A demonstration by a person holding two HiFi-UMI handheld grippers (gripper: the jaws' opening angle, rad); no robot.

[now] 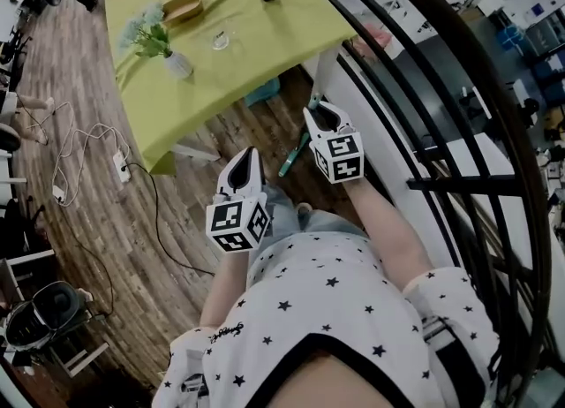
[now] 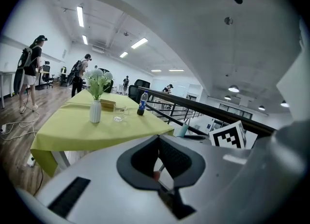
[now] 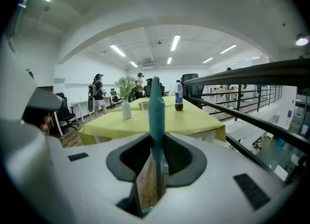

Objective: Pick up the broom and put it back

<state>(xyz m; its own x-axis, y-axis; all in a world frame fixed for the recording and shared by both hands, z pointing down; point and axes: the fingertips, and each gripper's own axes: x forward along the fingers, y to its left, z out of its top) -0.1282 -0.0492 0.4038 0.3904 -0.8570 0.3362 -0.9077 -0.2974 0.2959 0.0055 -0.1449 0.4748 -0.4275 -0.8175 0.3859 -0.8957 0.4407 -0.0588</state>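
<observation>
Right hand-held gripper (image 3: pixel 156 140) clamped on teal broom handle (image 3: pixel 156 104); left hand-held gripper (image 2: pixel 159 145) jaws together, empty. Pick-up looks done; next: carry it to its spot w/o hitting railing (image 3: pixel 252 75).

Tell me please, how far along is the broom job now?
Done: the right gripper is shut on the teal broom handle, so the grasp is made. In hand: the handle is held upright, near the railing. Left: putting it back; its storage place is not visible. The left gripper carries nothing.
</observation>
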